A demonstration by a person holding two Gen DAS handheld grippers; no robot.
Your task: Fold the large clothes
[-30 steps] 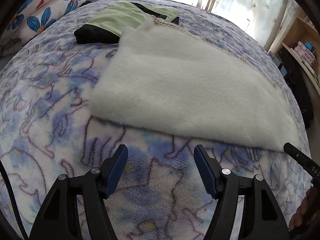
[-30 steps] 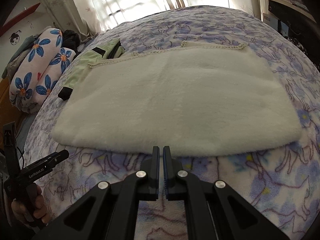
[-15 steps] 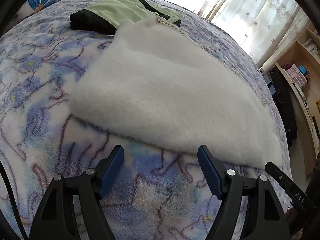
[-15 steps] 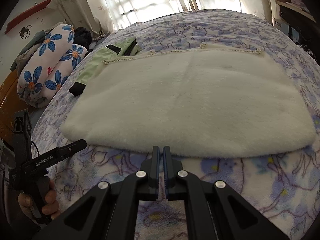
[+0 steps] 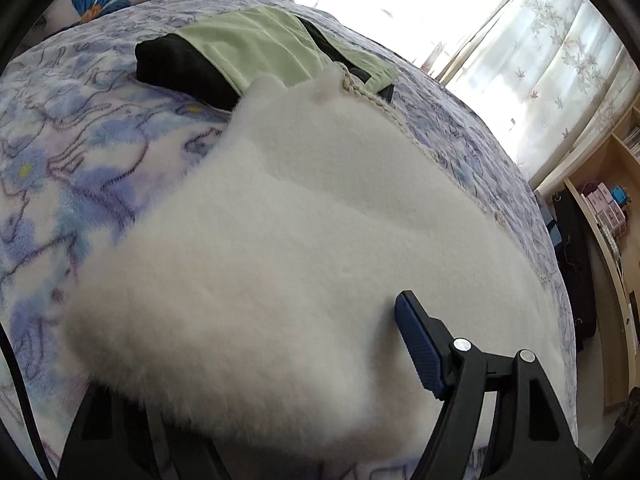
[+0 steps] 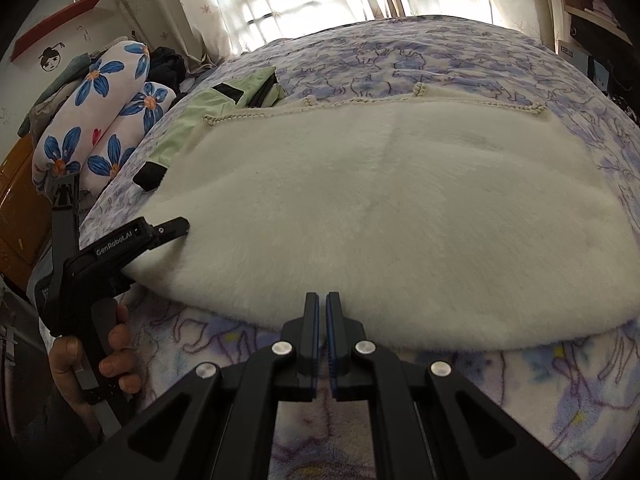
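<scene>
1. Since half a second ago the left gripper [image 5: 280,392] has slid forward from the bare bedspread onto the near left corner of the white fleece garment [image 5: 304,248], which now fills most of the left wrist view
2. White fleece garment [image 6: 392,216] lies flat and folded on the blue floral bedspread [image 6: 560,392], its braided trim along the far edge
3. Left gripper's jaws are apart and straddle the fleece edge: one blue-padded finger [image 5: 416,344] rests on top of the pile, the other is hidden under the fabric
4. From the right wrist view the left gripper [image 6: 176,229] shows its upper finger lying on that corner, with the person's left hand [image 6: 96,368] around the handle
5. Right gripper [image 6: 322,312] sits just short of the fleece's near edge, jaws together with nothing between them
6. A green and black garment [image 5: 256,44] lies folded beyond the fleece, its near edge tucked under the fleece's far corner
7. Flower-print pillows [image 6: 100,120] are piled at the left side of the bed, and sheer curtains [image 5: 552,52] hang at the bright window beyond
</scene>
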